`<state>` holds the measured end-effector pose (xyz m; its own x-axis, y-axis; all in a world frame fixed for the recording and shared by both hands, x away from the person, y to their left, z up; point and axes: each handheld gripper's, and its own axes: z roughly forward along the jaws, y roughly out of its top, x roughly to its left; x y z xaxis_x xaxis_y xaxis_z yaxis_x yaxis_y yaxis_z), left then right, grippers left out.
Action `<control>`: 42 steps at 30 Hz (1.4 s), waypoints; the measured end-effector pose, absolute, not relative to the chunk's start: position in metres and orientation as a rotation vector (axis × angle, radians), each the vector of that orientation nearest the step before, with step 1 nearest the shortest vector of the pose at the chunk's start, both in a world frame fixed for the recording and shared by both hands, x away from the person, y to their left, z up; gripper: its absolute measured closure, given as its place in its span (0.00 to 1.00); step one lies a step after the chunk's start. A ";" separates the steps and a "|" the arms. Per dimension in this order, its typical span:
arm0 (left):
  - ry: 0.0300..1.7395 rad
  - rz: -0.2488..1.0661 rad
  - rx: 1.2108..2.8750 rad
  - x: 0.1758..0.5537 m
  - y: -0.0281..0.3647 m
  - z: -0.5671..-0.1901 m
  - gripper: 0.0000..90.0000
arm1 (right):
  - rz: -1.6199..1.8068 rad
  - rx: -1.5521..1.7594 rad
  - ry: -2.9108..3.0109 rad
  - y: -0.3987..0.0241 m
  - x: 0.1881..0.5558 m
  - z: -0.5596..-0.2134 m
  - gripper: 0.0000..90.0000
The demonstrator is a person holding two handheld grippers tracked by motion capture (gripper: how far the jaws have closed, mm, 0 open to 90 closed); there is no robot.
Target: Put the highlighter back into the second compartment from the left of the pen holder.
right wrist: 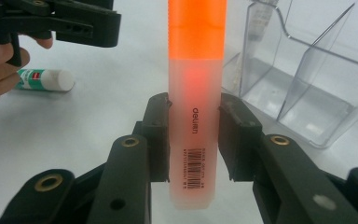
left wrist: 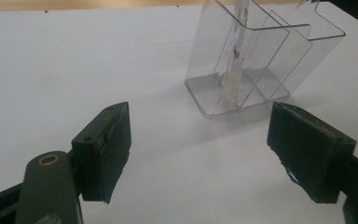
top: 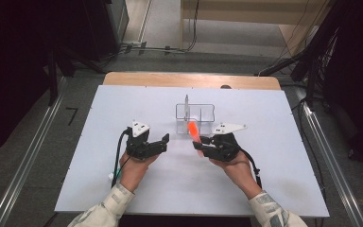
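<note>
Two grippers work over the white bench [top: 123, 189], and the job in hand looks to be dropping an orange highlighter [right wrist: 196, 93] into the clear plastic organiser [top: 194, 113] standing just beyond them. The right gripper [top: 203, 143] has its jaws clamped on the lower, frosted part of the highlighter's barrel, holding it upright just in front of the organiser. The left gripper [top: 163, 142] stands wide open with nothing between its jaws, off to the side. To do this well, I would judge the right hand should lift the highlighter above the organiser's rim, line it up over an empty compartment rather than a divider wall, keep it vertical, and let go only once its lower end is inside. The right gripper view brings out what the high view cannot: the barcode and lettering on the barrel, and a glue stick [right wrist: 45, 79] lying on the bench beyond the left gripper. The left gripper view shows a clear pen [left wrist: 235, 56] already standing in one compartment.
</note>
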<state>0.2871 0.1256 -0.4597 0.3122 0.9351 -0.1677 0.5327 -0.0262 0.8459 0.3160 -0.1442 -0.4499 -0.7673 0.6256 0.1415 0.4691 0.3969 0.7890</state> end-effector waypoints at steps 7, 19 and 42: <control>1.340 0.577 1.685 0.286 0.128 -0.459 0.24 | 1.317 0.994 2.431 -0.147 0.320 -0.446 0.72; 1.342 0.583 1.673 0.285 0.135 -0.457 0.24 | 1.337 1.020 2.382 -0.152 0.329 -0.441 0.72; 1.363 0.586 1.643 0.285 0.147 -0.456 0.24 | 1.399 1.066 2.234 -0.146 0.364 -0.407 0.72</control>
<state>0.2853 0.1472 -0.4557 0.2814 0.9428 -0.1785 0.5193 0.0068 0.8545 0.3635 -0.1461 -0.4072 -0.6808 0.7208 0.1300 0.4316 0.2514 0.8663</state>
